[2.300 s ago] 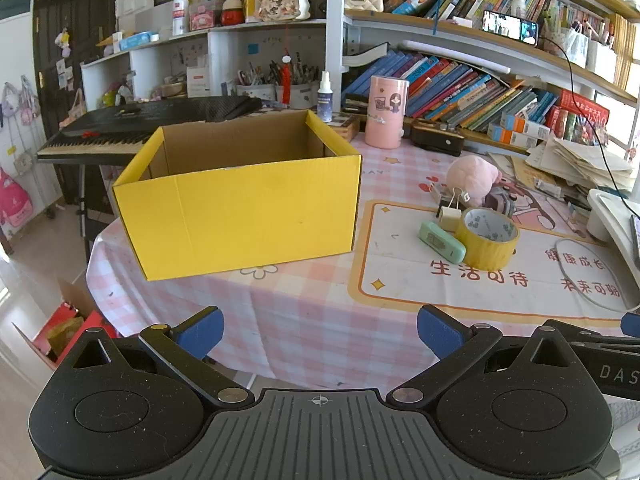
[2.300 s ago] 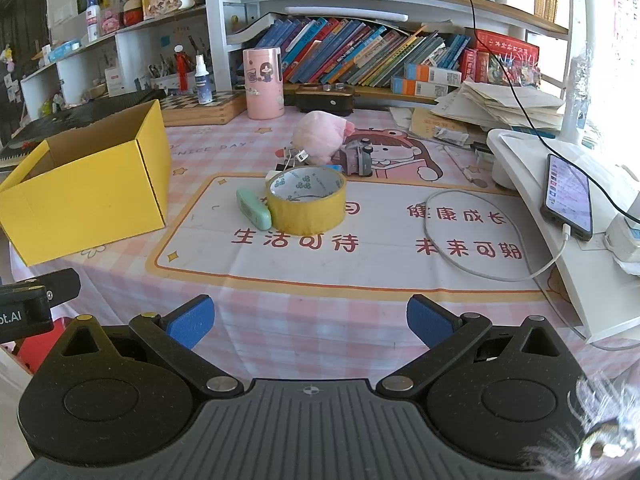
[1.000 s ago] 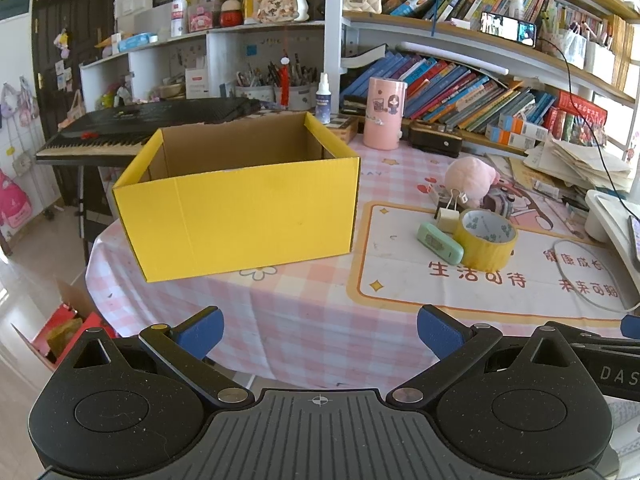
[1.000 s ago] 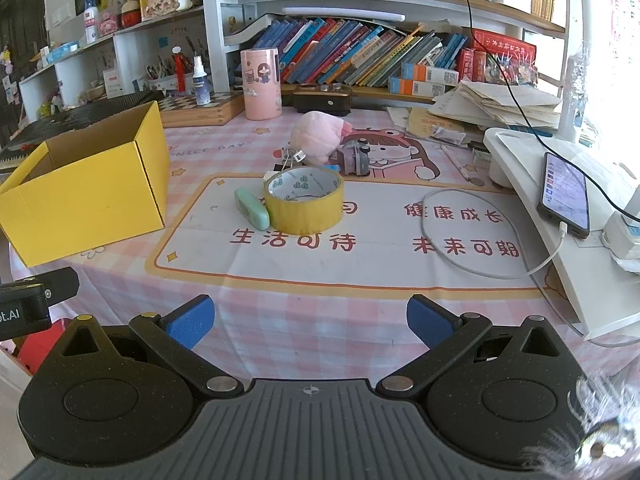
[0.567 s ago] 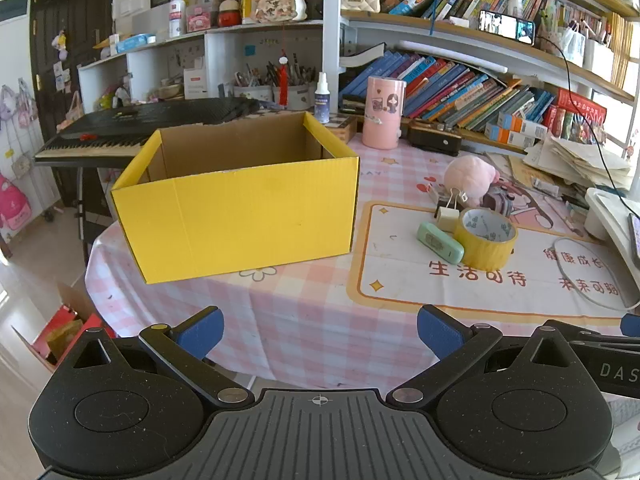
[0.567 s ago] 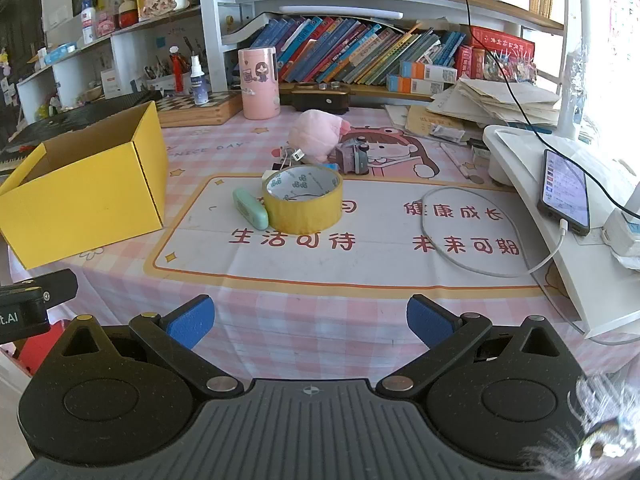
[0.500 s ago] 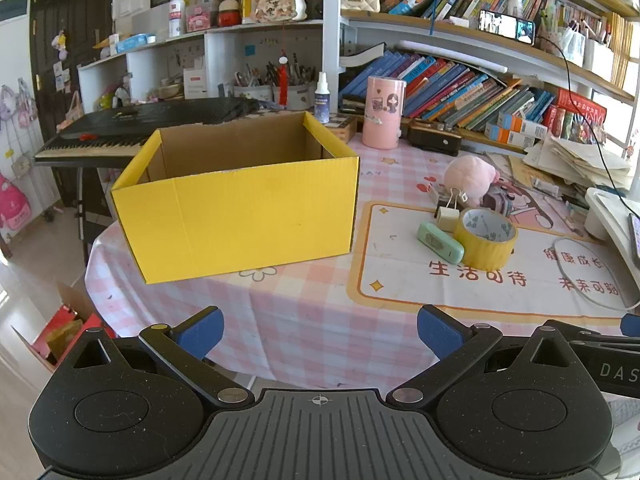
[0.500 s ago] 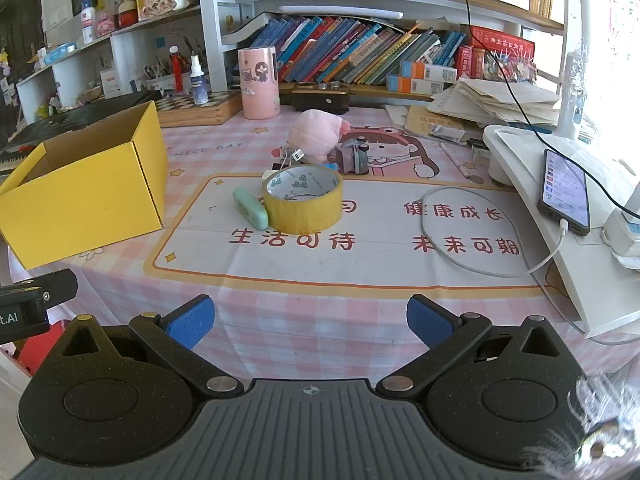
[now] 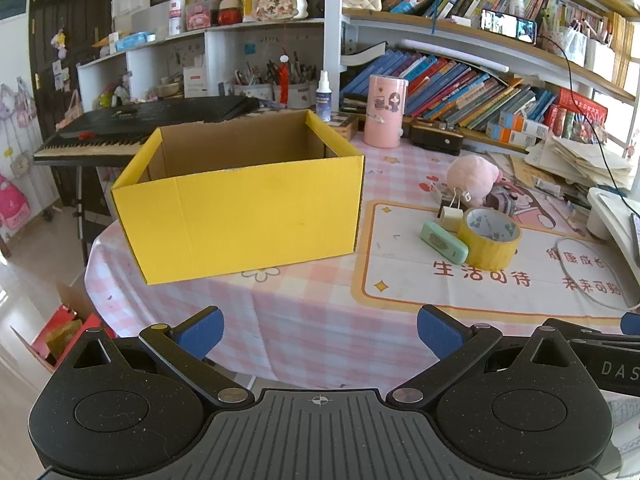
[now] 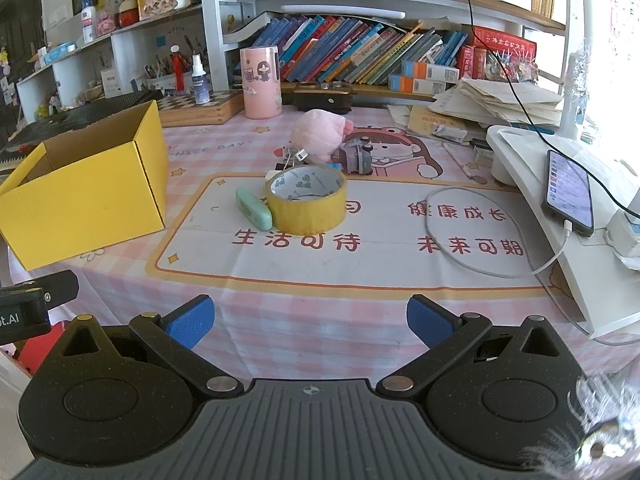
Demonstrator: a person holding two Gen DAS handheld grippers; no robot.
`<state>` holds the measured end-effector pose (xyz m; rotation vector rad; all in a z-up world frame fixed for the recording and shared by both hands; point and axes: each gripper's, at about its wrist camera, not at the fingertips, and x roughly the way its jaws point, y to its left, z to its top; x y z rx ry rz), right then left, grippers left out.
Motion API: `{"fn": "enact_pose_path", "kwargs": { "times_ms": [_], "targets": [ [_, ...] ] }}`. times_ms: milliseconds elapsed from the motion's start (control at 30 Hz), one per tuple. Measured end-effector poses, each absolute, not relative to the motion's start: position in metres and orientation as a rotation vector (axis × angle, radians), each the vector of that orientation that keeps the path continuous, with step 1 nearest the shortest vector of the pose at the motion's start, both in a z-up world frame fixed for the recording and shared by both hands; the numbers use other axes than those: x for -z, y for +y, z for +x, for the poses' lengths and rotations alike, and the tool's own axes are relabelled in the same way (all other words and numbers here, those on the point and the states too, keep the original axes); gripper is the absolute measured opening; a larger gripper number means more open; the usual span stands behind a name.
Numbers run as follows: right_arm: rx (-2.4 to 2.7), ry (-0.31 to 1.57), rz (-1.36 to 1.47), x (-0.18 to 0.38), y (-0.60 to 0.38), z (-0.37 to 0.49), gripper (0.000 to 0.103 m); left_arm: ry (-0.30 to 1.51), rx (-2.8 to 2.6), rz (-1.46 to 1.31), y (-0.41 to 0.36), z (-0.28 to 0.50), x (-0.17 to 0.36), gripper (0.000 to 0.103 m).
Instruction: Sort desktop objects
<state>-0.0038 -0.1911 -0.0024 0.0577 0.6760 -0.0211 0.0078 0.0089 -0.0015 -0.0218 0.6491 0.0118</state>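
The yellow tape roll (image 10: 306, 199) looks light and stiff, so I'd pinch one wall through its hollow core. It lies flat on the printed mat (image 10: 384, 256), touching the green eraser (image 10: 253, 208), well ahead of my right gripper (image 10: 307, 318). Both my grippers, left gripper (image 9: 319, 332) included, gape empty, yellow box (image 9: 244, 200) waiting

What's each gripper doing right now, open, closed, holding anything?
Left gripper: open, holding nothing.
Right gripper: open, holding nothing.
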Motion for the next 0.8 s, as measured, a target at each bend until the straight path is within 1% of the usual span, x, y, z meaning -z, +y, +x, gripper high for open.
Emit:
{"fn": "enact_pose_path", "kwargs": {
  "times_ms": [800],
  "targets": [
    [0.019, 0.684, 0.041, 0.008, -0.181, 0.006, 0.103, 0.660, 0.012, -0.011, 0.014, 0.020, 0.006, 0.103]
  ]
}}
